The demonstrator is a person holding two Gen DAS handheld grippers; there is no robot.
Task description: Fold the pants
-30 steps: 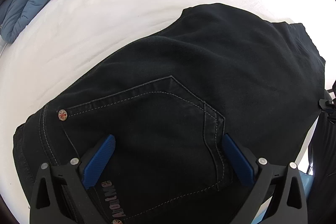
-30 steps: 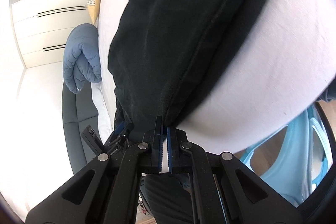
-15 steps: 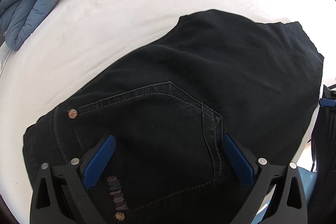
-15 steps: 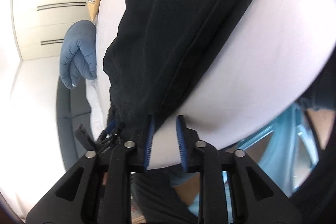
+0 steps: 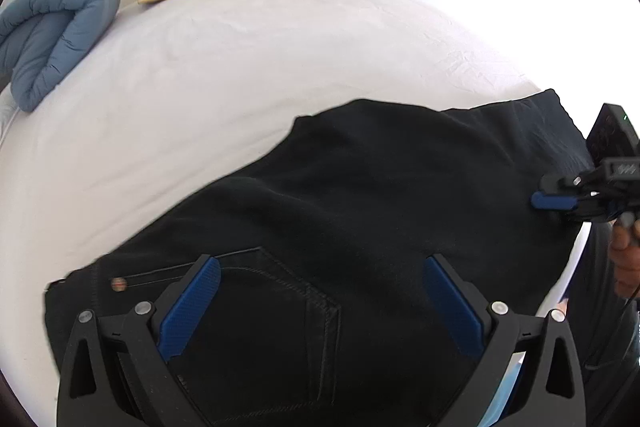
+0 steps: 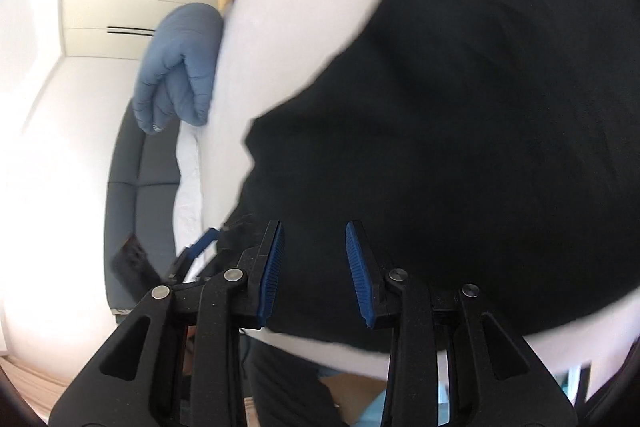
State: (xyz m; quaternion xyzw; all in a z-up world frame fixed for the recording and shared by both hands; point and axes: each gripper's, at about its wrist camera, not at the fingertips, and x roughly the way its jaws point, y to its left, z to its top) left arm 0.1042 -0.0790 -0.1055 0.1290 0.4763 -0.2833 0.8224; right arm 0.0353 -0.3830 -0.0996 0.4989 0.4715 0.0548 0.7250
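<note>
On the white bed the black pants lie folded, the left gripper wide above the pocket and the right gripper closing on nothing, it seems, so a snagged finger could pull the fold open.

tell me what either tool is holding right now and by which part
Nothing is held. The left tool stands wide open above the black denim pants; the right tool is closing, its pads clear of the fabric.
</note>
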